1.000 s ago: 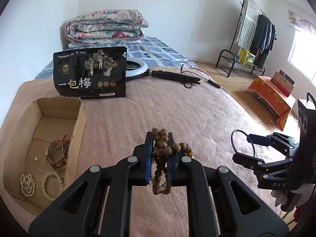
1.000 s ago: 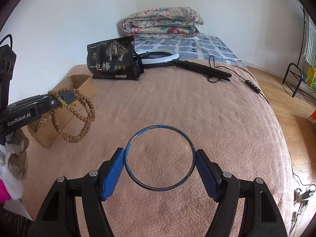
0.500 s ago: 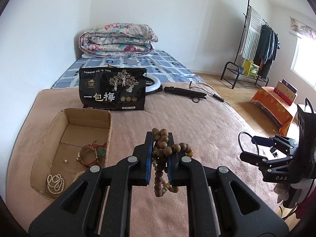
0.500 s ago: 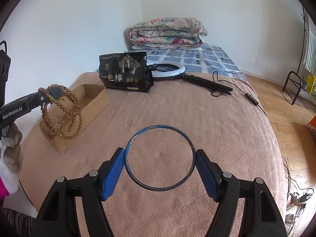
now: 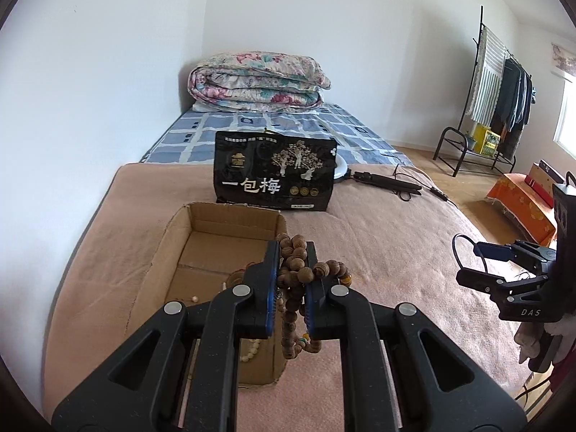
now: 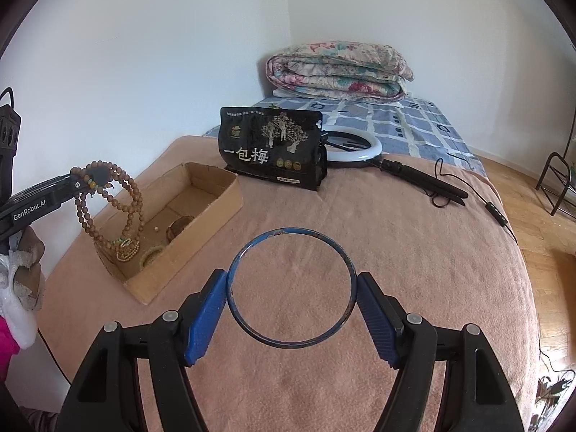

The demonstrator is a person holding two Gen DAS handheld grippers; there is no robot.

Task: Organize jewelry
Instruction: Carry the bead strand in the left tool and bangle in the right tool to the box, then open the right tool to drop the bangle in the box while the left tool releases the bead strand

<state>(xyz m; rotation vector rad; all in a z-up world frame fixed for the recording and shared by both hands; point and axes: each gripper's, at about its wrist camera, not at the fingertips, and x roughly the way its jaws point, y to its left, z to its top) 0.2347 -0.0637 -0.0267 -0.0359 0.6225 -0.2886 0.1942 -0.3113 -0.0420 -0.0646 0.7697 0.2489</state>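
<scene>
Right wrist view: the box (image 6: 201, 230) lay on the bed (image 6: 414, 252), far end toward the wall. The left tool (image 6: 99, 176), clenched on the beads (image 6: 124, 212), hung them over its near end. The right tool (image 6: 291, 288), further off, gripped the bangle (image 6: 248, 327).

there were two grippers, one wooden bead string (image 6: 108, 208), one blue bangle (image 6: 291, 288), one cardboard box (image 6: 212, 216), one black pouch (image 6: 270, 151), one ring light (image 6: 356, 144), one folded quilt (image 6: 338, 68).
</scene>
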